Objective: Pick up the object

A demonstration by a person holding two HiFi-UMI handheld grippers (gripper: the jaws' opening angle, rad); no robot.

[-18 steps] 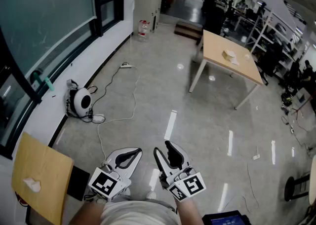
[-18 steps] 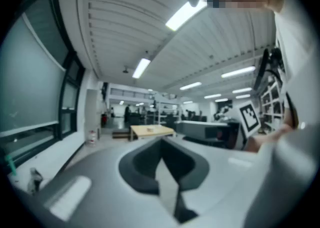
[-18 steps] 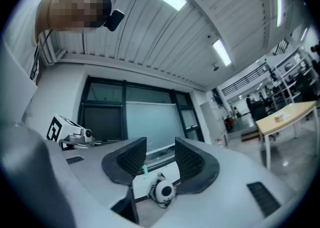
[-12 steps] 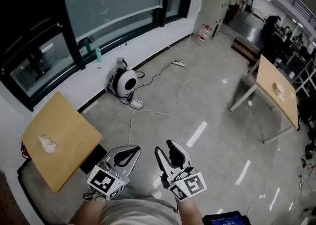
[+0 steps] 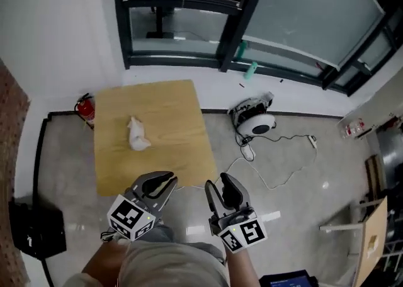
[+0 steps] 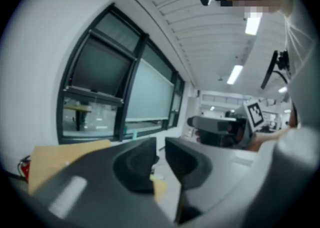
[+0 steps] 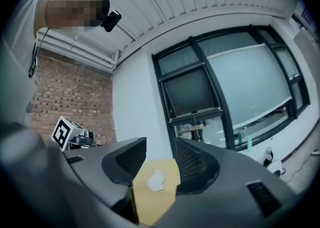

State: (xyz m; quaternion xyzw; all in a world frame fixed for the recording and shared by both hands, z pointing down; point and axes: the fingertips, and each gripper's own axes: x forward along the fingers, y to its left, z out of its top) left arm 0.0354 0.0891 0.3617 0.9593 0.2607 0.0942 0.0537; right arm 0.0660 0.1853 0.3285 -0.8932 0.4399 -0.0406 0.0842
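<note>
A crumpled white object (image 5: 136, 135) lies on a small square wooden table (image 5: 170, 116) against the wall, ahead of both grippers. My left gripper (image 5: 165, 182) hovers just off the table's near edge with its jaws nearly together and nothing between them. My right gripper (image 5: 217, 185) is beside it over the floor, its jaws apart and empty. In the right gripper view the white object (image 7: 155, 180) and the table (image 7: 150, 204) show through the gap of the right gripper (image 7: 160, 152). The left gripper (image 6: 161, 144) shows only a thin slit, with the table (image 6: 55, 159) at its left.
A red fire extinguisher (image 5: 85, 109) stands by the table's far left corner. A round white device (image 5: 257, 121) with trailing cables lies on the floor at the right. A black box (image 5: 34, 229) sits lower left. Dark-framed windows and a green bottle (image 5: 250, 69) line the far wall.
The head view has swung left: the wooden table with the white object moved from the left edge to straight ahead. Both grippers hold the same pose low in the view.
</note>
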